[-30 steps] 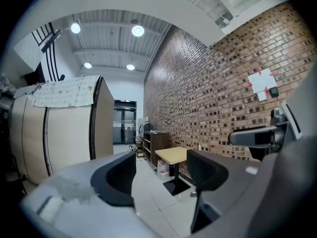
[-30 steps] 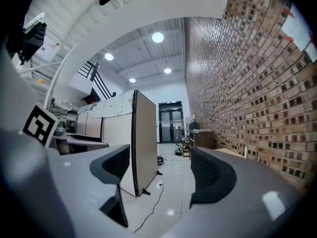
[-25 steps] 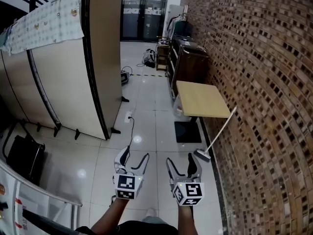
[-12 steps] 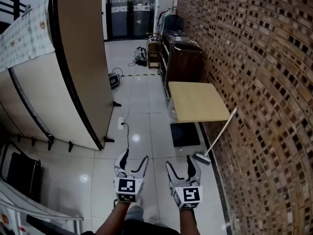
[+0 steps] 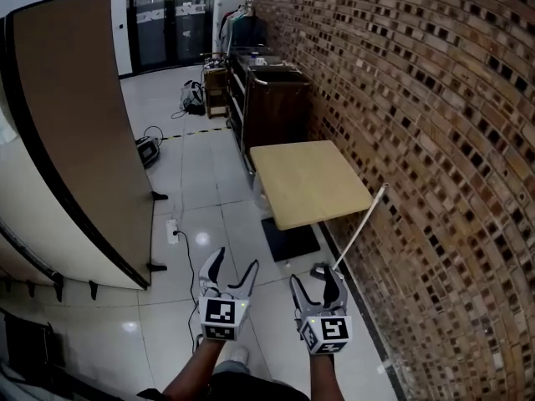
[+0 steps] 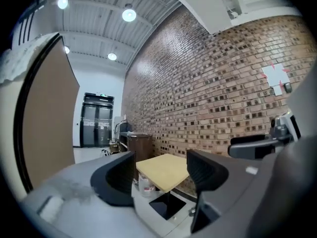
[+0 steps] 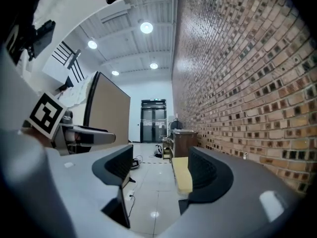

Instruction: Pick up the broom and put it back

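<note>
The broom (image 5: 359,228) leans on the brick wall (image 5: 435,140), right of centre in the head view. Its head rests on the floor (image 5: 209,190) just above my right gripper (image 5: 318,291), and its handle slants up and right past the table (image 5: 309,182) edge. My right gripper is nearer: its jaws have just closed a little but stand wide, with nothing between them. My left gripper (image 5: 231,272), lower left of the broom, is also wide and empty.

Left claw (image 5: 235,262) and right claw (image 5: 314,276): dark grey, marker-cubed; clothing (image 5: 251,388) seemingly dark.
</note>
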Tool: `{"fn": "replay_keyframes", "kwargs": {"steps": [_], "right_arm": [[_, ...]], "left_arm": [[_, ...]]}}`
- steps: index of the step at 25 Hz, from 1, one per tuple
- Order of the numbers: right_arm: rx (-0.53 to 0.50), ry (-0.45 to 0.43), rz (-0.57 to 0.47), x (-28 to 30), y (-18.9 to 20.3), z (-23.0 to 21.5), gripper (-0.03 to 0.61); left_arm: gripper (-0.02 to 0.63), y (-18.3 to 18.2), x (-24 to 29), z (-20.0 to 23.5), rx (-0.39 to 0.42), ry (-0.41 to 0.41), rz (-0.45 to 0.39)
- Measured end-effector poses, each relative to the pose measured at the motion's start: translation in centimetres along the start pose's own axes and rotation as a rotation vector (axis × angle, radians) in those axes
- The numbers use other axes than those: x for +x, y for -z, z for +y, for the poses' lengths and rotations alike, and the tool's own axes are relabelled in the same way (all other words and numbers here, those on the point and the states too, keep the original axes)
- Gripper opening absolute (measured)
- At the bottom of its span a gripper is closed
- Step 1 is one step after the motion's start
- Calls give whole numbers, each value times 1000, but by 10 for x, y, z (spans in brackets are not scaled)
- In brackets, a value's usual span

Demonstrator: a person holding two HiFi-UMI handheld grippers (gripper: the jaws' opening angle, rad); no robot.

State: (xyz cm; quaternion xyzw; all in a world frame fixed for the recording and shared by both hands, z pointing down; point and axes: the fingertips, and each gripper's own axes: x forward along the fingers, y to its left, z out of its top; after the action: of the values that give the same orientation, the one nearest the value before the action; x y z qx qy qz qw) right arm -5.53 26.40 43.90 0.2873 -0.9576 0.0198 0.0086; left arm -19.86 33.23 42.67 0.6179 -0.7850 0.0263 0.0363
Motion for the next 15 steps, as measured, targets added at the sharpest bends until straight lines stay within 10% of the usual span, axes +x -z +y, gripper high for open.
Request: {"fn": "replay_keyframes", "kwargs": {"steps": [15], "right_arm": [[42,334,30,34,17,-211,345]], "left_arm": [[321,8,223,-125,73,338,26]]}}
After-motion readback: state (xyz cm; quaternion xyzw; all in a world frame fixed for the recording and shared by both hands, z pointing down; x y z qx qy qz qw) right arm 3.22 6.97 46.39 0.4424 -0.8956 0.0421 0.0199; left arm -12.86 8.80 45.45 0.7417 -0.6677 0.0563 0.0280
